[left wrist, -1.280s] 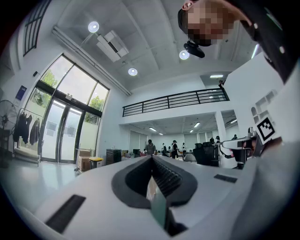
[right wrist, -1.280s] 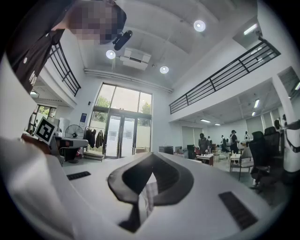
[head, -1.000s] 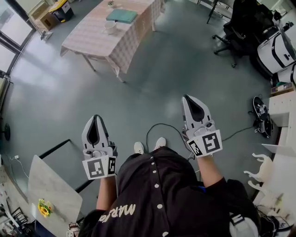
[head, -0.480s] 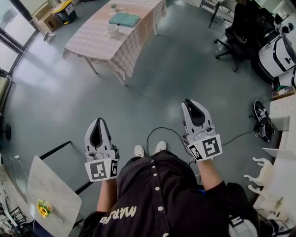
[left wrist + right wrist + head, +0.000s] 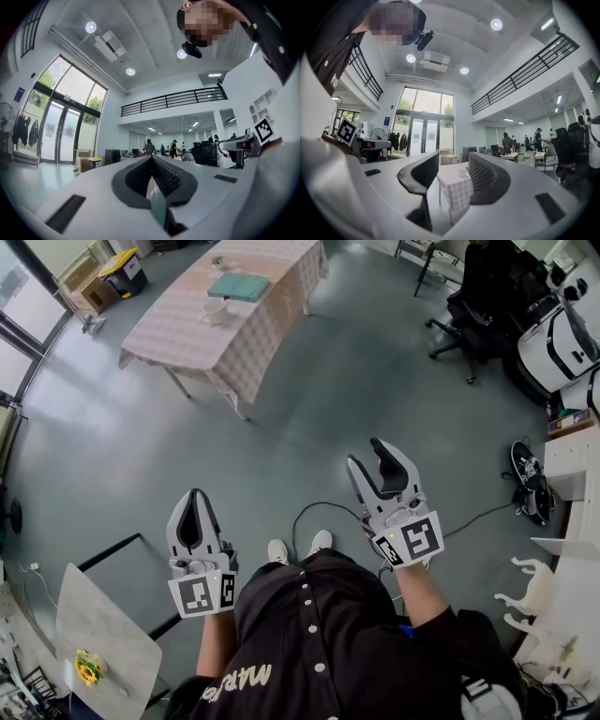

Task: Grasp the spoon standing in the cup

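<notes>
A white cup [image 5: 214, 310] stands on a table with a checked cloth [image 5: 234, 338] far across the room, at the head view's upper left; the spoon is too small to make out. Through the right gripper view the same table [image 5: 458, 190] shows between the jaws, with the cup [image 5: 463, 173] on top. My right gripper [image 5: 368, 457] is held in front of the person's body, its jaws opening with nothing between them [image 5: 453, 159]. My left gripper [image 5: 191, 501] hangs lower left with its jaws shut and nothing in them [image 5: 151, 159].
A teal flat thing [image 5: 238, 287] lies on the table beyond the cup. A black office chair [image 5: 469, 296] and white equipment stand at the upper right. A cable [image 5: 319, 512] runs over the grey floor by the person's shoes. A marble-topped table [image 5: 103, 634] stands at the lower left.
My right gripper's jaws have parted from shut to a clear gap. Both grippers have shifted slightly, and the table sits a little further left in view.
</notes>
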A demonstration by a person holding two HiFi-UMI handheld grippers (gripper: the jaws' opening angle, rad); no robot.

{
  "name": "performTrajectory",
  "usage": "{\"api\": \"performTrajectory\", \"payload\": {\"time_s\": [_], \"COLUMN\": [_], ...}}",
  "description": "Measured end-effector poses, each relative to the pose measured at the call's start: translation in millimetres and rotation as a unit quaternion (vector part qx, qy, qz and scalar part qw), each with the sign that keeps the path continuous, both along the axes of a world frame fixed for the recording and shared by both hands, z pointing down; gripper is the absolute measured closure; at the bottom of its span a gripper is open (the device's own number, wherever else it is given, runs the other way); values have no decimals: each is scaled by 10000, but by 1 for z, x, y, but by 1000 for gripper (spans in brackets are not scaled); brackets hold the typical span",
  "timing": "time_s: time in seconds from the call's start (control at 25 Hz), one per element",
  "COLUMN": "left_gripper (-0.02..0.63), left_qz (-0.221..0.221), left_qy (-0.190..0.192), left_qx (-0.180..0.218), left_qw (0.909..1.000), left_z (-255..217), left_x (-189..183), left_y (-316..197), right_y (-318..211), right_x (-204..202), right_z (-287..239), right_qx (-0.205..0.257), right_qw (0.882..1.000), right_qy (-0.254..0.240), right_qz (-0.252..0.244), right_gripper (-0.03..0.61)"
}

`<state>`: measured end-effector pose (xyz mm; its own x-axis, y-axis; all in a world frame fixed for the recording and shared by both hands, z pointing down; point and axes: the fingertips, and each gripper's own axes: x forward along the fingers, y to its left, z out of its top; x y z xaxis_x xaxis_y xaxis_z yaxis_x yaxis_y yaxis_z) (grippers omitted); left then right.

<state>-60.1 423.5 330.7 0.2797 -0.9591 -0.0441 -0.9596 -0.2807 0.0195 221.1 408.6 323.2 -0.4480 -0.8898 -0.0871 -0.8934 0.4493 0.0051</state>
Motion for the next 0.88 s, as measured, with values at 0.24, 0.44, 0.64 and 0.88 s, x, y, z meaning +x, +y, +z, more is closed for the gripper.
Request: {"api": "performTrajectory", "payload": {"time_s": [0.24, 0.44, 0.64, 0.88], "left_gripper": [603, 603, 603, 603], "left_qz": [-46, -208, -378, -387], "left_qy": [10, 55, 144, 142], "left_qx": [-28, -93, -161, -231], "left_qw": [10000, 9997, 9991, 9989], "left_z": [1, 5, 14, 24], "left_x": [16, 24, 25, 18], "left_y": [3, 7, 9, 1], "right_y": [-1, 1, -1, -14], "right_x": [18, 33, 34, 23], "right_z": [5, 14, 26, 34], "right_qx": [-88, -205, -318, -344], "right_qw": [9999, 9996, 9993, 9991], "right_qy": [-42, -114, -68, -57], "right_qz": [-68, -125, -203, -232], "right_gripper": [322, 314, 310, 307]}}
